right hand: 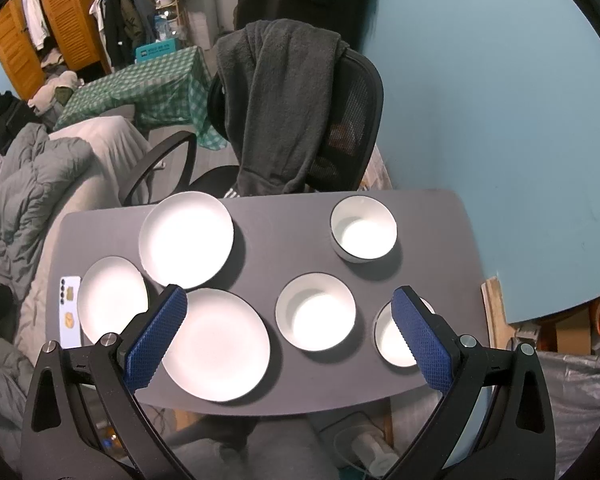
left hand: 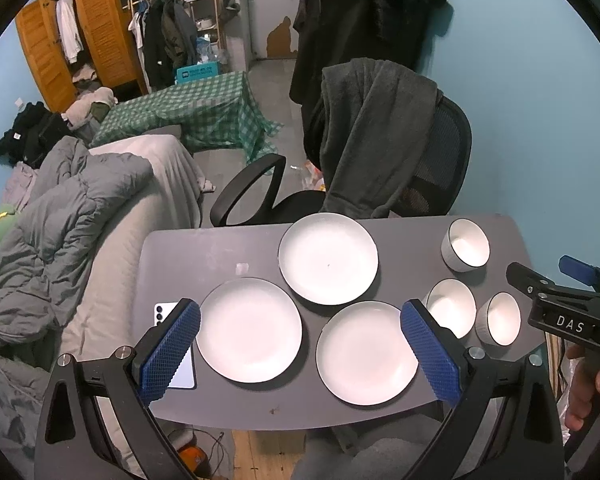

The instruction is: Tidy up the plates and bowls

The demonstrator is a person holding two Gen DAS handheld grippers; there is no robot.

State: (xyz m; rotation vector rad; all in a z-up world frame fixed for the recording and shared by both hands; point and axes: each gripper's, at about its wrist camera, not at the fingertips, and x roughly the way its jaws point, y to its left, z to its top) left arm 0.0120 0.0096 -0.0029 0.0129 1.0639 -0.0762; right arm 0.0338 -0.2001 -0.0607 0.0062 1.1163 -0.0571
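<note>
Left wrist view: left gripper [left hand: 300, 354] hovers above the grey table [left hand: 220, 248], jaws spread wide and holding nothing. Three white plates lie flat below it: left plate [left hand: 249, 330], far plate [left hand: 328, 259], near plate [left hand: 366, 353] (rims close together). Three bowls [left hand: 465, 245] sit upright, openings upward, at the right. A phone [left hand: 172, 344] lies beside the left plate. Right gripper [right hand: 290, 338] is likewise spread and empty, above the middle bowl [right hand: 316, 312]. A draped chair [right hand: 300, 120] stands behind.

Bare grey tabletop [right hand: 284, 236] ran between the three plates [right hand: 187, 239] and three bowls [right hand: 363, 232]; a draped chair [right hand: 300, 120] blocked the far edge.
</note>
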